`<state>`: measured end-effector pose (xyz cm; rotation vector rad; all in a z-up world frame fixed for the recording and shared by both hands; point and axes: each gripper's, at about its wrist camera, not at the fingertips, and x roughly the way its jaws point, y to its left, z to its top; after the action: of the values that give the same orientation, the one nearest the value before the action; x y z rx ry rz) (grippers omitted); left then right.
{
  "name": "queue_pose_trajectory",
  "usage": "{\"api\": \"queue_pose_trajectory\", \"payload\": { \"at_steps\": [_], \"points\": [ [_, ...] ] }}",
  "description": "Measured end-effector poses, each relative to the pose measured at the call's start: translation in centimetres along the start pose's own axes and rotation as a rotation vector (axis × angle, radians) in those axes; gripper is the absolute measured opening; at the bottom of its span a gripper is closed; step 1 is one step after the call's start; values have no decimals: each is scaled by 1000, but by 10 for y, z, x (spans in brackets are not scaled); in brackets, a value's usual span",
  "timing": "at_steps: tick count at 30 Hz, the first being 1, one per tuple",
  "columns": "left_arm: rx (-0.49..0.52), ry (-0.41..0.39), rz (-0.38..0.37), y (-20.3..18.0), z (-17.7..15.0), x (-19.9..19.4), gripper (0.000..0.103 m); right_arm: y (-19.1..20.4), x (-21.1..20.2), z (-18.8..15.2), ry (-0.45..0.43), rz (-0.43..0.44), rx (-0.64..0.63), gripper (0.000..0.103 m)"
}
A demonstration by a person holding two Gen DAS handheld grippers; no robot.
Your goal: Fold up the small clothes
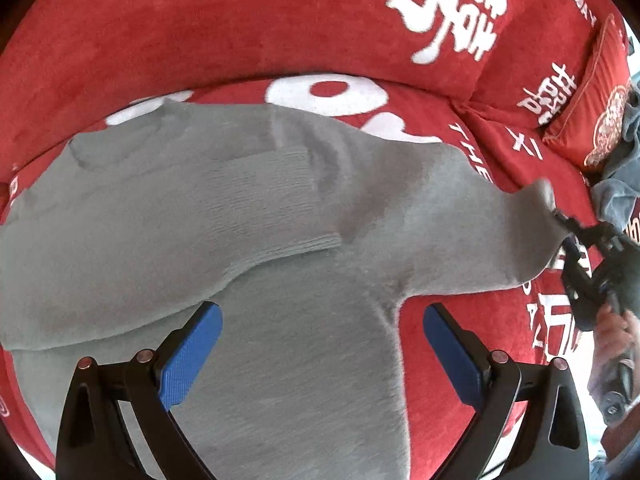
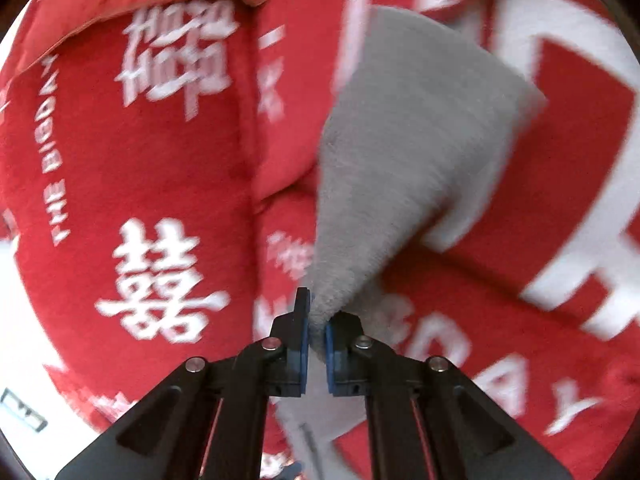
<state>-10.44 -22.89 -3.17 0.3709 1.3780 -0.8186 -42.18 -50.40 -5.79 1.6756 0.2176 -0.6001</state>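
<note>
Red plush sofa fabric (image 1: 168, 40) printed with white characters and lettering fills the background of both views, covering the seat and the backrest alike. A red cushion (image 1: 592, 104) with piped edges and a round emblem leans in the far right corner of the sofa, and some blue-grey cloth (image 1: 616, 184) is bunched just beside it.

On the seat lies a grey sweater (image 1: 248, 248), spread mostly flat. One sleeve is folded across the body so that its ribbed cuff (image 1: 280, 200) rests on the chest area. The other sleeve (image 1: 480, 232) stretches out toward the right and lifts off the seat at its end.

The left gripper (image 1: 320, 356) hangs above the lower part of the sweater, pointing steeply down, its blue-padded fingers (image 1: 188, 360) spread wide with nothing between them.

The right gripper (image 2: 317, 340) has its fingers drawn in narrow, and its blue pads (image 2: 330, 356) pinch the tip of the stretched sleeve (image 2: 400, 152), which runs away from it as a taut grey cone. In the left wrist view the same gripper (image 1: 560, 224) appears at the right edge, clamped on the sleeve end, with the person's hand (image 1: 616, 344) holding its handle below. The right wrist view is blurred.
</note>
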Motion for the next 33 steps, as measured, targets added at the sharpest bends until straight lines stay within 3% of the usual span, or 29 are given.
{"api": "queue_pose_trajectory", "payload": {
  "at_steps": [8, 15, 18, 22, 25, 26, 27, 29, 31, 32, 33],
  "points": [
    [-106, -49, 69, 61, -15, -24, 101, 105, 69, -77, 246, 128, -290, 7],
    [-218, -114, 160, 126, -36, -49, 101, 170, 170, -197, 524, 128, -557, 7],
    [-286, -165, 226, 160, -48, -65, 101, 169, 209, -247, 625, 75, -636, 7],
    [-366, -164, 249, 198, -60, -71, 101, 150, 268, -305, 723, -140, -766, 9],
    [-381, -174, 260, 215, -66, -76, 101, 138, 283, -321, 718, -273, -809, 13],
    [-390, -184, 257, 222, -69, -78, 101, 136, 282, -321, 709, -289, -800, 20],
    [-395, -187, 250, 226, -69, -79, 101, 133, 280, -318, 690, -293, -769, 44],
    [-417, -185, 234, 236, -73, -81, 101, 129, 275, -308, 645, -285, -699, 66],
    [-430, -186, 235, 240, -76, -82, 101, 121, 276, -293, 593, -282, -569, 64],
    [-438, -184, 226, 245, -77, -83, 101, 116, 277, -286, 563, -265, -492, 50],
    [-444, -183, 222, 247, -77, -84, 101, 114, 277, -285, 547, -255, -455, 21]
  ]
}}
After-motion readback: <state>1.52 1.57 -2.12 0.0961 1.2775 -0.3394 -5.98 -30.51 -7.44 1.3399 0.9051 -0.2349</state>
